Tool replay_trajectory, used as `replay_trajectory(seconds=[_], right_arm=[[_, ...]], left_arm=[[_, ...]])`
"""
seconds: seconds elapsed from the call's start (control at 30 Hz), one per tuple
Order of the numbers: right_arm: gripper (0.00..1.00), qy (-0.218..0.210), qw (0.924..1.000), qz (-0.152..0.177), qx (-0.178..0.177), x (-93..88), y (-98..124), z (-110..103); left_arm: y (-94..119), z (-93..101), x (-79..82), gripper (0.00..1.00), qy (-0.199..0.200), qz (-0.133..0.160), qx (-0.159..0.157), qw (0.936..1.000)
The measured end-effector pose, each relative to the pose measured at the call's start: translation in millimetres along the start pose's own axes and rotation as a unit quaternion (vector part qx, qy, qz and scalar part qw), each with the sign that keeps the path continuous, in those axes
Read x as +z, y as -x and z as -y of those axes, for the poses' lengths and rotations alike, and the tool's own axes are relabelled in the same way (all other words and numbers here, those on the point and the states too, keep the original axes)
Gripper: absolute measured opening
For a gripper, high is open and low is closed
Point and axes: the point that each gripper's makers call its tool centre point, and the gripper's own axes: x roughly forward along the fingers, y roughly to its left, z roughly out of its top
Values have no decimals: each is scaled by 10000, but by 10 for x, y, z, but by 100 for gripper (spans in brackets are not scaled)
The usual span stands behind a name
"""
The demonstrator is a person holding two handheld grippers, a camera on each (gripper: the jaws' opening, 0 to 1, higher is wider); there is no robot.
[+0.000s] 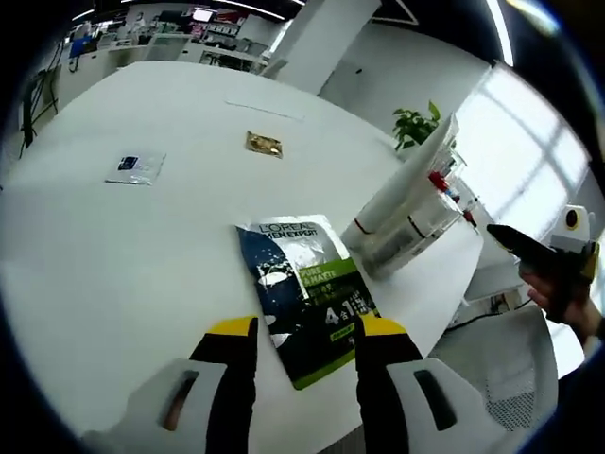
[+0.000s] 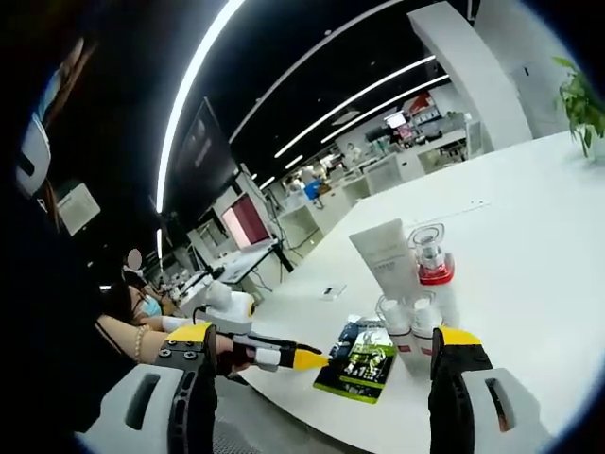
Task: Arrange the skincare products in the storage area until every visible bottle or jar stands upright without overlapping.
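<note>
In the left gripper view we see a small packet (image 1: 135,167) upper left on the white table (image 1: 113,265), then our left gripper (image 1: 302,340), jaws wide apart, holding nothing, the sachet (image 1: 302,293) between them. Bottles (image 1: 411,222) at right centre. In the right gripper view the right gripper (image 2: 321,364) is spread wide and empty; bottles (image 2: 421,284) stand centre-right.

Brightness: high on the broad white tabletop (image 1: 113,255); room dim in right gripper view.
Sources: long white ceiling light strips (image 2: 194,90); overexposed window (image 1: 529,151).
Glare: silver foil of the flat dark-and-green sachet (image 1: 307,293).
Shadows: soft, faint.
Distortion: fisheye curvature at edges.
Focus: background soft.
</note>
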Motion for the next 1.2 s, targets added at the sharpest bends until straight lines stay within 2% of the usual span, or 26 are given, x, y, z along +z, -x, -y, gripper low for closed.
replay_trajectory(seconds=[0.1,0.3,0.57,0.7,0.9,1.2], right_arm=[[99,4,10000,-32,1,-17,-10,4],[99,63,9999,-108,4,-31,-47,63],[99,174,9996,-201,-37,-44,-78,137],[99,169,9996,-237,-45,-59,-86,186],[99,157,9995,-277,-31,-72,-112,235],[99,172,9993,-339,-5,-111,-119,240]], left_arm=[[27,-26,16,36,-152,45,29,9999],[253,-86,92,44,-635,151,123,9978],[538,-117,159,52,-956,250,233,9948],[666,-165,217,54,-881,372,232,9951],[829,-235,229,64,-878,497,249,9946],[1021,-199,185,76,-1021,462,239,9934]])
